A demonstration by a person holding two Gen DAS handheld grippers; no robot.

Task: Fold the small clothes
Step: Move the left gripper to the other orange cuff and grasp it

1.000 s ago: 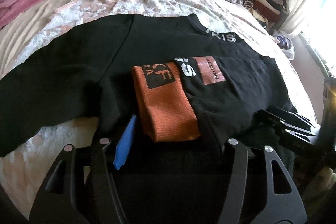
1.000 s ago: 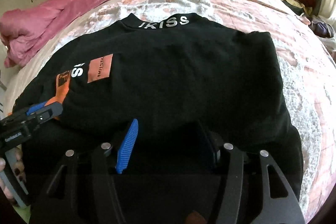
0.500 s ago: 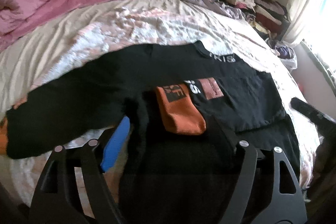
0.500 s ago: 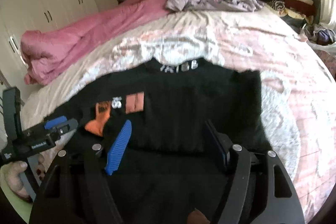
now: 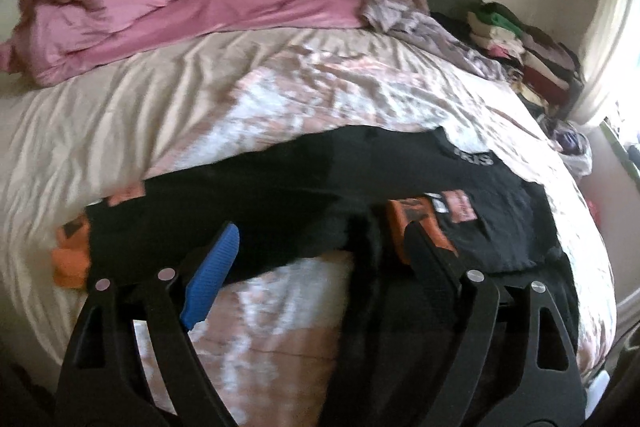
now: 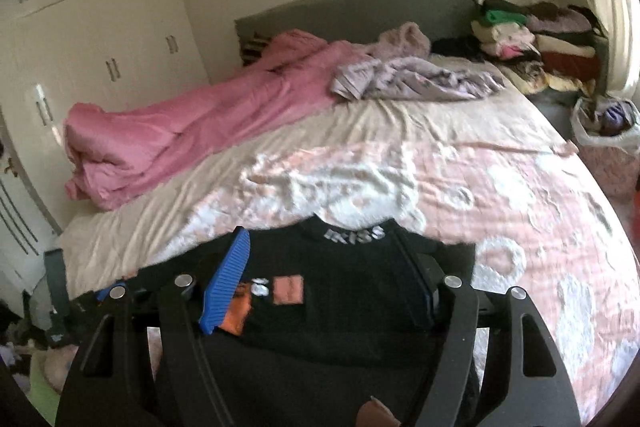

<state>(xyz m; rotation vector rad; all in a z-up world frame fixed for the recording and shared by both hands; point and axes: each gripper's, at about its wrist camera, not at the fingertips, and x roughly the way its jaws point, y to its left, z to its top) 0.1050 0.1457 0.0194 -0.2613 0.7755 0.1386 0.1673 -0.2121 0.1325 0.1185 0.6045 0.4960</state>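
A black sweatshirt with orange cuffs and a white-lettered collar lies on the bed; it also shows in the right wrist view. One sleeve is folded across the body, its orange cuff by a pink patch. The other sleeve stretches left to a second orange cuff. My left gripper is open above the near hem. My right gripper is open, raised above the body of the sweatshirt. Neither holds cloth.
A pink duvet and a lilac garment lie at the head of the bed. Stacks of folded clothes stand at the far right. A bag of clothes sits beside the bed. Wardrobes line the left wall.
Both grippers have pulled back and up from the sweatshirt, so more of the bed shows. The sweatshirt lies as before, one sleeve folded in.
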